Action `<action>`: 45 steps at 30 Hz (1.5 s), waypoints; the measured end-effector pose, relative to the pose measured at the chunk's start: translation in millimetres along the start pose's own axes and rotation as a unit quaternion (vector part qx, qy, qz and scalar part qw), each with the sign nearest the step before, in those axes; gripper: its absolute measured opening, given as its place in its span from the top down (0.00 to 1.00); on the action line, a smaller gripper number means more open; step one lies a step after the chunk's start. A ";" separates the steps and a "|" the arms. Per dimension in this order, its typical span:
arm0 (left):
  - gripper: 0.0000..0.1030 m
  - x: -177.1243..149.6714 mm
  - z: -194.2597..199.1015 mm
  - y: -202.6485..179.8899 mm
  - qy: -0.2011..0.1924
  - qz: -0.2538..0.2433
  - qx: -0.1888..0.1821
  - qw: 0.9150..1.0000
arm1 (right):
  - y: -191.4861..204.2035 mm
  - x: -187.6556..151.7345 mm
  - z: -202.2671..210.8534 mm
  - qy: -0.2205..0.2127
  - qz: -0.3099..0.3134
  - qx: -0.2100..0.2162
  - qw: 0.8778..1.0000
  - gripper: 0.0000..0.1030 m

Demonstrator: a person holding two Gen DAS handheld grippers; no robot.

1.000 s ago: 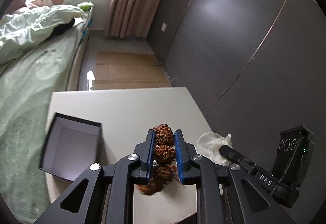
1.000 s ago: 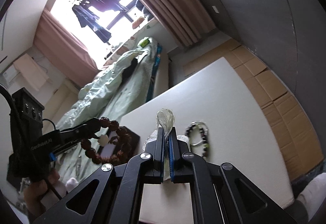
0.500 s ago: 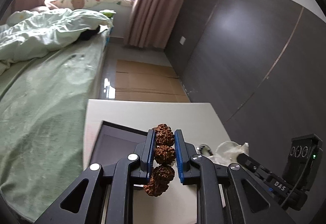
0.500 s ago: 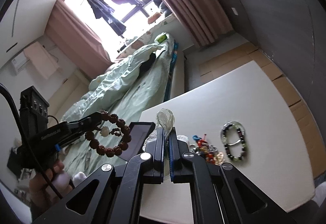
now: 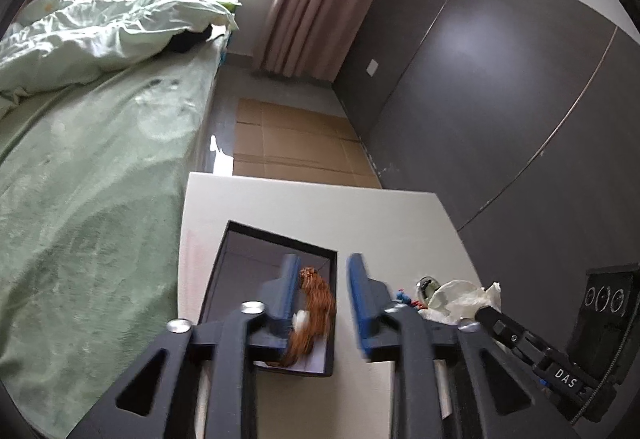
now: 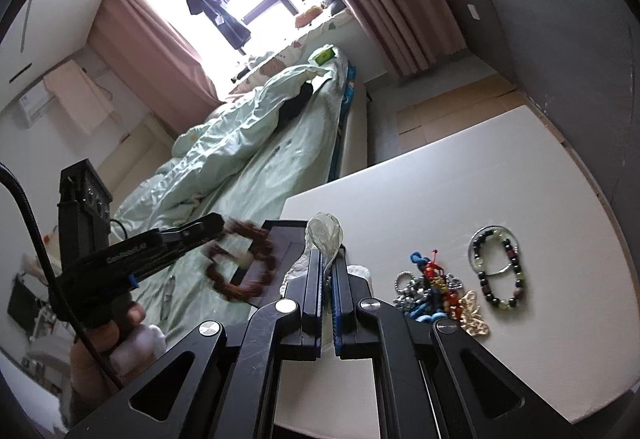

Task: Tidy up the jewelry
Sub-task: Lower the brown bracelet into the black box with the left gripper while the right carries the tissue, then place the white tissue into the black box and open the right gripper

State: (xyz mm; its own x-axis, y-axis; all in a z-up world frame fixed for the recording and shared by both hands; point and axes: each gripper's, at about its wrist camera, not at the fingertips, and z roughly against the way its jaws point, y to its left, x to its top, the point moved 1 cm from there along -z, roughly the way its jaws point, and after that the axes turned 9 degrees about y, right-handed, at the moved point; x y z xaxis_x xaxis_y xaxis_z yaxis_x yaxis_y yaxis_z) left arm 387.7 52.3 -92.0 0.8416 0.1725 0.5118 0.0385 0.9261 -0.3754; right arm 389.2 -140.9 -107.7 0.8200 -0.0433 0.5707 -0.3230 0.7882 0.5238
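My left gripper (image 5: pixel 318 275) is open above a black box (image 5: pixel 236 263) on the white table (image 5: pixel 320 207). A brown rough-bead bracelet (image 5: pixel 314 311) is blurred between the fingers, dropping toward the box. In the right wrist view the same bracelet (image 6: pixel 244 267) is blurred beside the left gripper (image 6: pixel 216 225) over the box (image 6: pixel 280 235). My right gripper (image 6: pixel 326 259) is shut on a clear plastic bag (image 6: pixel 326 235). A dark bead bracelet (image 6: pixel 500 267) and a pile of mixed jewelry (image 6: pixel 432 287) lie on the table to its right.
A bed with green bedding (image 5: pixel 100 119) runs along the table's left side. Cardboard (image 5: pixel 288 143) covers the floor beyond the table. A dark wall (image 5: pixel 500 99) is on the right. Crumpled plastic (image 5: pixel 464 295) lies by the jewelry pile.
My left gripper has opened and let go of the brown bracelet, which is falling toward the black box. My right gripper stays shut on the plastic bag.
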 end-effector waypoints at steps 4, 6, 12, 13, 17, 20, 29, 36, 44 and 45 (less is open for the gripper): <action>0.35 -2.3 11.1 13.1 -0.025 0.012 0.011 1.000 | 9.5 2.9 -8.6 0.009 0.008 0.003 1.000 0.95; 0.35 -3.5 15.9 19.4 -0.027 0.017 0.015 0.999 | 15.6 5.9 -13.2 0.012 0.013 0.008 1.000 0.95; 0.35 -10.1 35.2 36.5 -0.040 0.025 0.034 0.998 | 36.3 16.3 -33.7 0.025 0.037 0.019 0.999 0.95; 0.34 -11.3 38.2 38.9 -0.042 0.028 0.036 0.998 | 41.0 19.5 -38.7 0.028 0.040 0.023 0.999 0.95; 0.17 -14.6 50.0 49.8 -0.055 0.039 0.041 0.997 | 54.7 25.7 -53.5 0.040 0.046 0.034 0.998 0.95; 0.09 -17.9 58.7 56.3 -0.065 0.049 0.042 0.996 | 64.6 28.4 -61.6 0.044 0.054 0.038 0.997 0.91; 0.01 -31.0 69.5 53.4 -0.077 0.070 0.034 0.994 | 44.6 21.5 -37.1 0.033 0.022 0.000 0.999 0.24; 0.01 -40.4 63.6 30.6 -0.072 0.067 0.014 0.995 | 11.4 9.8 4.9 0.023 0.001 -0.041 0.999 0.24; 0.02 -46.6 53.4 -13.2 -0.065 0.034 -0.006 0.997 | -23.2 2.6 39.3 0.004 -0.034 -0.064 0.997 0.24; 0.02 -48.1 51.6 -18.8 -0.063 0.027 -0.009 0.998 | -26.8 0.9 42.0 0.003 -0.038 -0.066 0.997 0.24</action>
State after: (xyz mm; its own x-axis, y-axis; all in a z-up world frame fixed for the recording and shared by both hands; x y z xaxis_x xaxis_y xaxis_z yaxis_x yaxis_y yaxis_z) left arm 318.7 43.9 -69.7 0.7679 0.2648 0.5833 0.0045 0.9084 -0.4182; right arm 378.8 -187.8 -94.7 0.8428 -0.1028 0.5284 -0.1947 0.8569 0.4773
